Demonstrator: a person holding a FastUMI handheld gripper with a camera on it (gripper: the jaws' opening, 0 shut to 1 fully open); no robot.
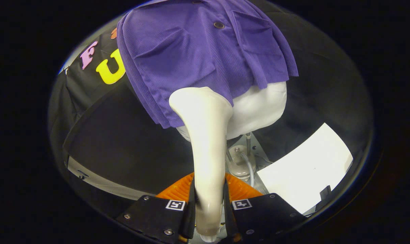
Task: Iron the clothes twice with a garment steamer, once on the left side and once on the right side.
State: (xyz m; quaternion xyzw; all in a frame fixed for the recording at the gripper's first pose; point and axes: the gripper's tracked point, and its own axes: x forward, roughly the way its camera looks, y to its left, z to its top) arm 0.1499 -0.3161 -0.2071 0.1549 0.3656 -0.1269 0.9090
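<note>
I have the gripper clamped on the handle of the cream plastic garment steamer, both fingers pressing its sides. Its wide head reaches the lower hem of the purple ribbed button-up shirt hanging on a white mannequin torso.

A cream-white garment steamer is standing nearly upright between the fingers of the gripper, both of which are pressing on its slender handle. Its shaft is widening upward into a flared head, which is lying against the lower hem of the purple shirt. The shirt, finely ribbed, with dark buttons and a chest pocket, is hanging over a white mannequin torso, its hem falling in soft folds just beyond the steamer head.
</note>
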